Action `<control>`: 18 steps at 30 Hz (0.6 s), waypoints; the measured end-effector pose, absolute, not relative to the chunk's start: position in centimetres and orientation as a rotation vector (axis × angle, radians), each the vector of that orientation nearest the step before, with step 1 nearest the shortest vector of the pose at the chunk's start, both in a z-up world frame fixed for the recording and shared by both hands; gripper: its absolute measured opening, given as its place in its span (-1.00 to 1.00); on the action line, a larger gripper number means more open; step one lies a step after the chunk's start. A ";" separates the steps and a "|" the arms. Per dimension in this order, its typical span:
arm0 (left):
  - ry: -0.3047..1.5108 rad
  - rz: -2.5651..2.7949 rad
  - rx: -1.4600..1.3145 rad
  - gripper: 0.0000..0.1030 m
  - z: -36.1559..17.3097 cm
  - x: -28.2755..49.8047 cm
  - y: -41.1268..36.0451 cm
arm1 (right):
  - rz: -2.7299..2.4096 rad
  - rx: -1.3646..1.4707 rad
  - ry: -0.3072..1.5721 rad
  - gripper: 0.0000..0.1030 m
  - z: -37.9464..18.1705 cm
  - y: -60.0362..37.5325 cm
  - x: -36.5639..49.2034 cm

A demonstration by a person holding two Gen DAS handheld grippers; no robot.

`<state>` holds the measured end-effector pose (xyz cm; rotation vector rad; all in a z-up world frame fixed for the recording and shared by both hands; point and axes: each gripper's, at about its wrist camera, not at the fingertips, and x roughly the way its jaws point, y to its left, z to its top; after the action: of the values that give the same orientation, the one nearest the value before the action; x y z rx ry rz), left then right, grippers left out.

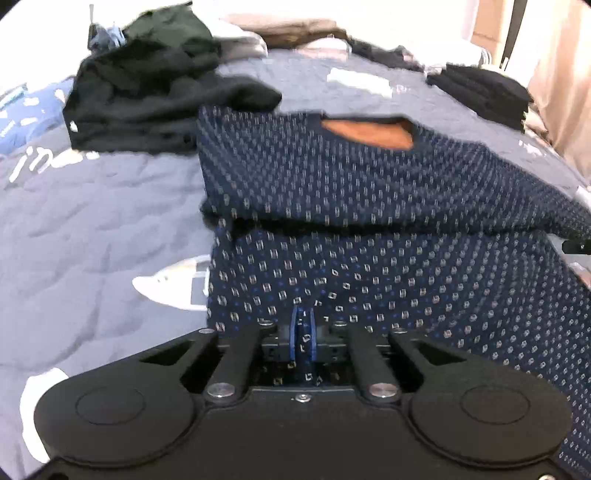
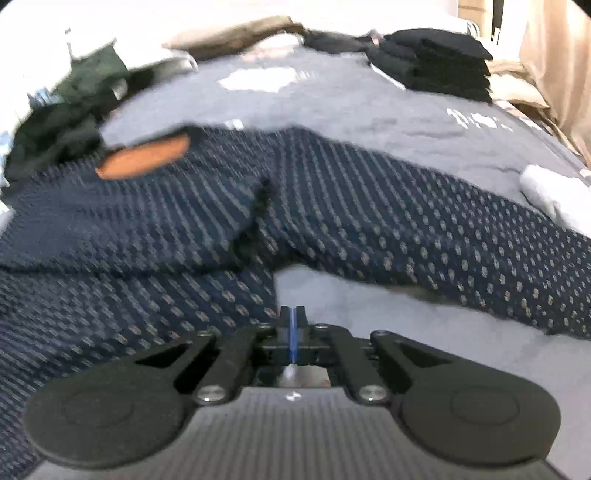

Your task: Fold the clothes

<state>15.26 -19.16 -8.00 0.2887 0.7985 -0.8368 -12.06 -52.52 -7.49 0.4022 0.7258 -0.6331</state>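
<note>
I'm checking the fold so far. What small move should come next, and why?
Probably lift the left gripper, shut on the navy patterned sweater, to carry that hem toward the collar. The right gripper is shut and empty, over the grey quilt.

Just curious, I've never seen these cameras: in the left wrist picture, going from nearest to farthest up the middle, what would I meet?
Tongs pinching the patterned navy sweater → its folded-over top part with the orange neck lining → grey bedspread → tan clothes at the back.
</note>
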 end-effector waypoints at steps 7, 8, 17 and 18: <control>0.799 -0.766 0.226 -0.76 -7.9 16.9 -18.0 | -0.568 0.443 0.698 -0.21 -7.6 -52.6 -11.1; 0.805 -0.760 0.222 -0.76 -8.0 17.1 -18.0 | -0.566 0.430 0.718 -0.21 -7.9 -52.4 -10.7; 0.758 -0.741 0.387 -0.26 -9.3 15.8 -19.2 | -0.560 0.280 0.813 -0.07 -9.5 -49.6 -8.8; 0.765 -0.738 0.386 -0.26 -9.4 15.9 -19.2 | -0.563 0.280 0.817 -0.06 -9.6 -49.6 -8.9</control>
<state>15.93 -19.22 -9.44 0.3862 0.7652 -0.7376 -8.86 -49.56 -9.58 0.2805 0.8165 -0.5627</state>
